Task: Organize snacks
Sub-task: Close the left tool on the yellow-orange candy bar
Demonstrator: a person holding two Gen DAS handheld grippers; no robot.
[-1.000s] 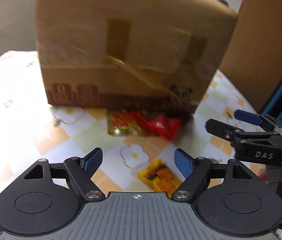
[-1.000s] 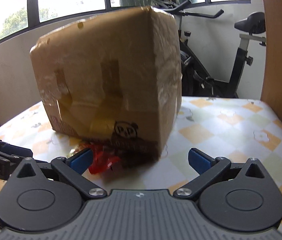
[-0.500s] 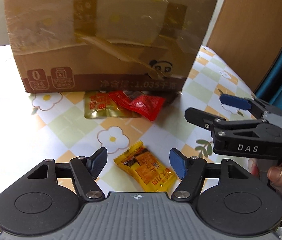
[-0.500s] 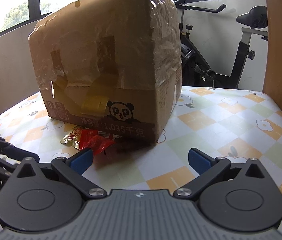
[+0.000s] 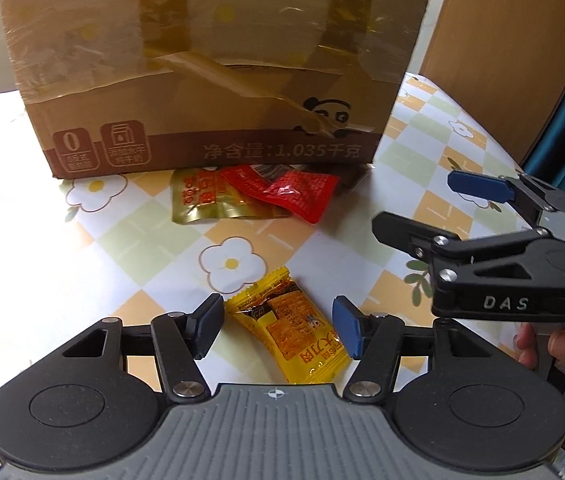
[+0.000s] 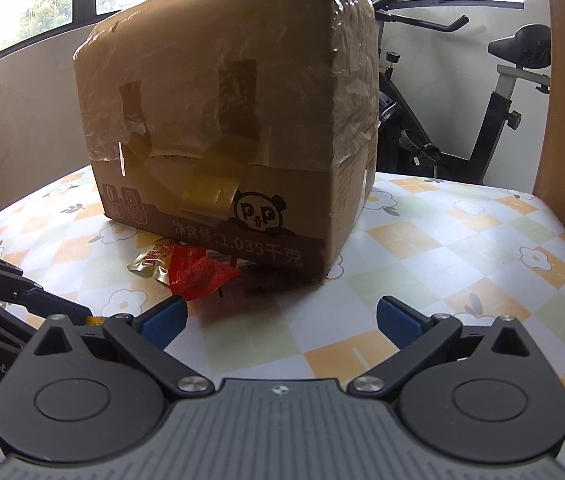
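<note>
- Low in the centre of the left wrist view, the left tongs are closing around the yellow snack packet, which is lying flat on the checked flower-print surface; the pads are standing either side of it and are not yet pressing.
- Toward the right of that same view, the right tongs are hanging wide apart with nothing between them, a hand gripping the handle at the frame's right edge.
- Across the middle of the frame, a gold pouch and a red packet are overlapping, both lying against the foot of the taped cardboard box.
- Judging by its crinkled, sealed ends, the yellow packet is looking light, soft and slippery; a squeeze across its padded middle seems safer than pinching the thin crimped ends, which could slide out.
- Whatever is inside may be brittle, so a gentle closing is probably wiser than a hard clamp.
- Being so flat, the packet is likely calling for pads set low against the surface, or they may close over its top.
</note>
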